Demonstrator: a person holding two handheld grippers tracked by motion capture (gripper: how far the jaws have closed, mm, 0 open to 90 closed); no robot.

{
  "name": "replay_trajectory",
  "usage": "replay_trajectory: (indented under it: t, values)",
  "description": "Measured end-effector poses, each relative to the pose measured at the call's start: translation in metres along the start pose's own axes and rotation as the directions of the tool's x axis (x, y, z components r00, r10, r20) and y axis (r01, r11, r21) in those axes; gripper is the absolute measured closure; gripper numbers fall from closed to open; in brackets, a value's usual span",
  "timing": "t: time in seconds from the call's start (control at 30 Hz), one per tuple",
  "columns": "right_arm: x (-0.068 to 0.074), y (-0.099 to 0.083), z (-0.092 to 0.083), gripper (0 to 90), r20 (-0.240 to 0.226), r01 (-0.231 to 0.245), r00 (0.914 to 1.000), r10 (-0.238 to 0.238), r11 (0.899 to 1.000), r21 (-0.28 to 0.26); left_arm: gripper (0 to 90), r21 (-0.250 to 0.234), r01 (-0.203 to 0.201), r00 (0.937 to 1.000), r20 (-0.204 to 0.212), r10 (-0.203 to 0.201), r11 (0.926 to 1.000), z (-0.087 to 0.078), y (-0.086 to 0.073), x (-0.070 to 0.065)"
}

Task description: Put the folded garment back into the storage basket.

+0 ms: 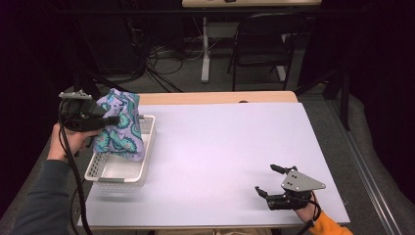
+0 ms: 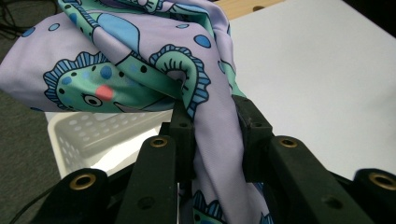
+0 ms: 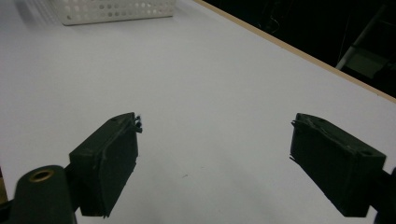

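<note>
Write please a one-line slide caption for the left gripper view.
Left gripper shut on a patterned cloth, held above a white perforated basket.

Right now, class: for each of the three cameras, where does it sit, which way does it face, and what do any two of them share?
High view: above the person's side, facing forward and down on the table; forearms, left gripper and right gripper show.
Left gripper view: on the left gripper, looking along jaws shut on the patterned cloth over the white basket.
Right gripper view: on the right gripper, jaws open over the table, facing the basket.
Shared: all three show the basket.
</note>
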State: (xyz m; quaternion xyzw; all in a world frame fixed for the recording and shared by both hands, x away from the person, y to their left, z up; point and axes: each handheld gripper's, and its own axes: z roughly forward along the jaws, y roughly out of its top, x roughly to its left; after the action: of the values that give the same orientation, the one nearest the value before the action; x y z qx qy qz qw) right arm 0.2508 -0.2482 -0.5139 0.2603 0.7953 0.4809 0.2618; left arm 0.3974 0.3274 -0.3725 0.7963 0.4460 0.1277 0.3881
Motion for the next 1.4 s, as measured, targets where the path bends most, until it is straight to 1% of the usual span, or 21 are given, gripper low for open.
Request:
replay_trajectory:
  t: [0.03, 0.1, 0.13, 0.23, 0.37, 0.47, 0.5, 0.53, 0.57, 0.6, 0.7, 0.73, 0.77, 0.97, 1.0, 1.1, 1.13, 1.23, 1.27, 1.37, 1.4]
  values:
    - [0.000, 0.000, 0.000, 14.5, 0.002, -0.005, 1.0000, 0.005, 1.000, 0.000, 72.2, 0.005, 0.002, 1.0000, -0.007, -0.002, 1.0000, 0.000, -0.001, 0.000]
    - [0.000, 0.000, 0.000, 14.5, -0.001, 0.000, 1.0000, 0.000, 1.000, 0.000, 72.2, 0.010, -0.010, 0.9998, -0.015, 0.010, 0.9999, 0.001, -0.001, 0.002]
    - [0.000, 0.000, 0.000, 14.5, 0.001, 0.000, 1.0000, 0.000, 1.000, 0.000, 72.2, 0.013, 0.001, 0.9998, -0.018, -0.001, 0.9999, 0.001, -0.003, 0.003]
    - [0.000, 0.000, 0.000, 14.5, 0.000, 0.001, 1.0000, -0.001, 1.000, -0.001, 72.2, 0.020, 0.005, 0.9995, -0.031, -0.005, 0.9998, 0.002, -0.005, 0.004]
    - [0.000, 0.000, 0.000, 14.5, -0.001, 0.000, 1.0000, 0.000, 1.000, 0.001, 72.1, 0.026, 0.000, 0.9995, -0.031, 0.001, 0.9997, 0.003, -0.006, 0.005]
    - [0.001, 0.000, 0.000, 14.5, 0.000, -0.005, 1.0000, 0.005, 1.000, 0.001, 72.1, 0.035, 0.008, 0.9996, -0.029, -0.007, 0.9993, 0.006, -0.009, 0.006]
    - [0.000, 0.000, 0.000, 14.5, -0.001, -0.005, 1.0000, 0.005, 1.000, 0.001, 72.1, 0.037, 0.000, 0.9997, -0.023, 0.001, 0.9993, 0.006, -0.010, 0.006]
    - [0.000, 0.000, 0.000, 14.5, 0.000, -0.005, 1.0000, 0.005, 1.000, 0.000, 72.1, 0.047, -0.014, 0.9995, -0.027, 0.016, 0.9988, 0.007, -0.010, 0.007]
    - [0.000, 0.000, 0.000, 14.5, 0.000, -0.005, 1.0000, 0.005, 1.000, 0.000, 72.1, 0.047, -0.014, 0.9995, -0.027, 0.016, 0.9988, 0.007, -0.010, 0.007]
    - [0.000, 0.000, 0.000, 14.5, 0.000, -0.004, 1.0000, 0.004, 1.000, 0.001, 72.1, 0.051, -0.023, 0.9992, -0.033, 0.024, 0.9984, 0.008, -0.011, 0.007]
    - [0.000, 0.000, 0.000, 14.5, 0.001, -0.005, 1.0000, 0.005, 1.000, -0.001, 72.1, 0.053, -0.023, 0.9992, -0.031, 0.024, 0.9984, 0.009, -0.012, 0.008]
    - [0.000, 0.000, 0.000, 14.5, 0.001, -0.004, 1.0000, 0.004, 1.000, 0.001, 72.1, 0.054, -0.013, 0.9994, -0.033, 0.015, 0.9984, 0.009, -0.013, 0.008]
    - [0.000, 0.000, 0.000, 14.5, 0.001, -0.004, 1.0000, 0.004, 1.000, -0.002, 72.1, 0.056, -0.019, 0.9993, -0.031, 0.021, 0.9982, 0.010, -0.013, 0.008]
    - [0.000, 0.000, 0.000, 14.5, 0.001, -0.003, 1.0000, 0.003, 1.000, 0.000, 72.0, 0.070, -0.027, 0.9992, -0.027, 0.029, 0.9971, 0.015, -0.016, 0.008]
    - [0.000, 0.000, 0.000, 14.5, 0.000, -0.003, 1.0000, 0.003, 1.000, -0.001, 72.0, 0.064, -0.026, 0.9994, -0.022, 0.027, 0.9976, 0.016, -0.018, 0.009]
    - [0.000, 0.000, 0.000, 14.5, 0.001, -0.003, 1.0000, 0.003, 1.000, -0.002, 72.0, 0.072, -0.018, 0.9994, -0.028, 0.020, 0.9973, 0.017, -0.019, 0.009]
    - [0.000, 0.000, 0.000, 14.5, 0.001, -0.003, 1.0000, 0.003, 1.000, -0.002, 72.0, 0.074, -0.024, 0.9994, -0.023, 0.025, 0.9970, 0.018, -0.019, 0.010]
    - [0.000, 0.000, 0.000, 14.5, 0.002, -0.003, 1.0000, 0.003, 1.000, 0.000, 72.0, 0.080, -0.016, 0.9997, -0.015, 0.017, 0.9967, 0.021, -0.022, 0.010]
    - [0.000, 0.000, 0.000, 14.5, 0.002, -0.002, 1.0000, 0.002, 1.000, -0.001, 72.0, 0.092, -0.017, 0.9998, -0.009, 0.018, 0.9956, 0.023, -0.023, 0.011]
    - [0.000, 0.000, 0.000, 14.5, 0.001, -0.002, 1.0000, 0.002, 1.000, -0.002, 72.0, 0.093, -0.018, 0.9998, -0.002, 0.018, 0.9955, 0.026, -0.025, 0.011]
    - [0.000, 0.000, 0.000, 14.5, 0.003, 0.001, 1.0000, -0.001, 1.000, -0.001, 72.0, 0.093, -0.003, 1.0000, 0.003, 0.003, 0.9957, 0.028, -0.027, 0.010]
